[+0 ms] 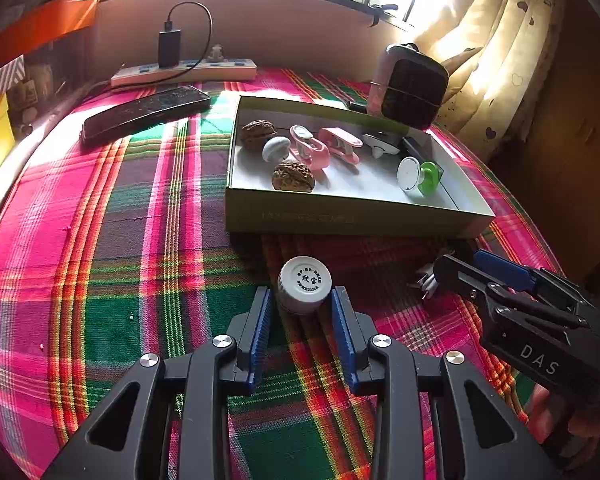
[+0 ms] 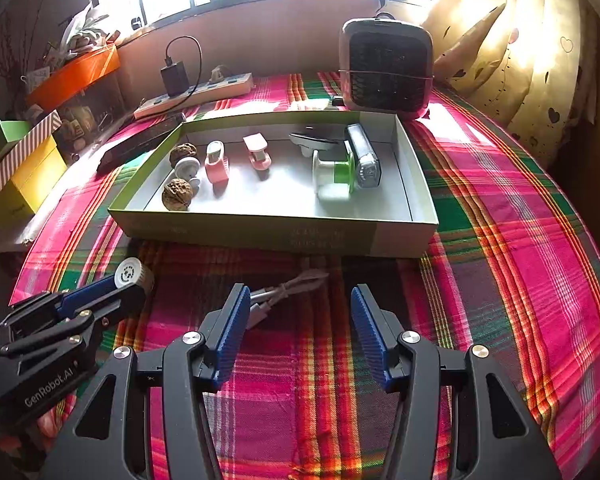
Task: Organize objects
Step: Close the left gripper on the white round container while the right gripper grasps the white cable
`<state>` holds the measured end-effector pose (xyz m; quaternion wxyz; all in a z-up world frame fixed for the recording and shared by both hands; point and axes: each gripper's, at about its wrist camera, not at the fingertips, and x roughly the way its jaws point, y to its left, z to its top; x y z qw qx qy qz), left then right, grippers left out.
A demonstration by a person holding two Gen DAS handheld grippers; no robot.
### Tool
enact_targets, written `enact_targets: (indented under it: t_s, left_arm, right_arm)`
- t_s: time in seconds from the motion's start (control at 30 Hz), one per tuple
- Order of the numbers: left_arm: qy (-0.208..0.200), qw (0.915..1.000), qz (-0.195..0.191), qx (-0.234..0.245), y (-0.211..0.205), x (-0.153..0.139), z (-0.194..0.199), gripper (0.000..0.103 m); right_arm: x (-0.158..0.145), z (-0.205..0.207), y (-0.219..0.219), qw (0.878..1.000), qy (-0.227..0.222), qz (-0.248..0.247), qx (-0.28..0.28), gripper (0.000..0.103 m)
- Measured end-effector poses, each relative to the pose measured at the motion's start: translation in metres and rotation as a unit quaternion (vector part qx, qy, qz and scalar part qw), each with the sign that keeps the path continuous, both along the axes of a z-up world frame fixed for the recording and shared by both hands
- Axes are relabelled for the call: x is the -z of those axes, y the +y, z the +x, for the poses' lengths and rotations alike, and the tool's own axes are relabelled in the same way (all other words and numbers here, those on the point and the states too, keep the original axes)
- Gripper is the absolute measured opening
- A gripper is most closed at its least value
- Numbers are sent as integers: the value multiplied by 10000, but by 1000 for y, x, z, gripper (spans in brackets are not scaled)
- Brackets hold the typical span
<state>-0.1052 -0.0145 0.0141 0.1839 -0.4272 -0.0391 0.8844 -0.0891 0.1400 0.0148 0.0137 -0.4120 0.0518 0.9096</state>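
The left gripper [image 1: 303, 300] has its blue pads [image 1: 260, 332] set either side of a small white-capped bottle [image 1: 304, 289] lying on the plaid tablecloth [image 1: 140, 272], cap toward the camera; the pads sit right at its sides, but whether they actually press it I cannot tell. At about 3 o'clock from it the right gripper [image 1: 452, 270] reaches in from the side, its tips over a bundled white cable [image 1: 427, 280]. In the right wrist view that right gripper [image 2: 298, 304] stands wide apart and holds nothing, with the white cable [image 2: 284, 290] on the cloth just ahead, nearer its left finger, toward 11 o'clock. At 9 o'clock there, the left gripper [image 2: 130, 280] shows with the bottle [image 2: 132, 274] at its tips. At 12 o'clock from both grippers lies a shallow open box [image 2: 260, 232] holding two walnuts [image 2: 177, 196], a white mushroom-shaped knob [image 2: 188, 169], two pink clips [image 2: 217, 165], a white and green spool [image 2: 334, 172] and a clear-topped case [image 2: 364, 156]. Beyond the box at 1 o'clock stands a small heater [image 2: 386, 68]; at 11 o'clock lie a dark remote [image 1: 144, 110] and a power strip [image 1: 184, 70] with a black charger [image 1: 169, 48] plugged in.
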Motion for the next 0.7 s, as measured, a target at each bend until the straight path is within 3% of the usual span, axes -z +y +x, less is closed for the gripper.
enact_targets:
  t_s: [0.23,0.47,0.7]
  left_arm:
    - [3,10000,-13,6,0,0,0,29]
    - [-1,10000,2,6,1,0,1,29]
    - [5,10000,-27,9,1,-1,1,29]
  right_arm:
    - [6,-6,-8,9999,-123,107,49,53]
    - [7,9,-3,9981,-289,536,12,53]
    - [6,19,21,9984,-296,469,100,53]
